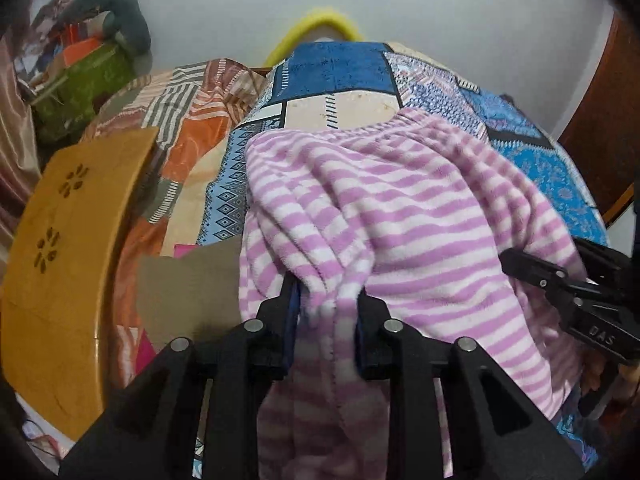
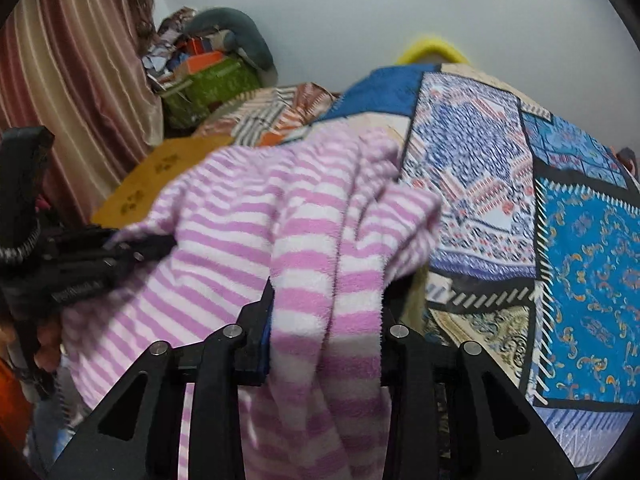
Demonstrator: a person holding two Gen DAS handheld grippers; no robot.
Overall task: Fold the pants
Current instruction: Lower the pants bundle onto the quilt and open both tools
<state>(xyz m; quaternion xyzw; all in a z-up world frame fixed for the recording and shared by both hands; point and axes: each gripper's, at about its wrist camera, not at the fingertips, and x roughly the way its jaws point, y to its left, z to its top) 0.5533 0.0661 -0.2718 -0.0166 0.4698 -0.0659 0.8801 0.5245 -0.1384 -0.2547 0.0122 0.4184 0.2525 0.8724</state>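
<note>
The pink-and-white striped fleece pants (image 1: 400,208) hang bunched over the near edge of a bed with a blue patchwork cover (image 1: 340,68). My left gripper (image 1: 328,294) is shut on a gathered fold of the pants, and cloth hangs down below its jaws. At the right edge of that view, the right gripper (image 1: 532,272) reaches into the same cloth. In the right wrist view, the right gripper (image 2: 330,300) is shut on a thick fold of the pants (image 2: 248,216). The left gripper (image 2: 120,248) holds the cloth at the left. The legs' ends are hidden.
A mustard plastic stool (image 1: 68,232) stands left of the bed, beside an orange striped sheet (image 1: 192,120). A green basket (image 2: 216,84) of clutter and a striped curtain (image 2: 68,60) are at the far left. The patchwork cover (image 2: 480,152) spreads right. A brown door (image 1: 600,120) is far right.
</note>
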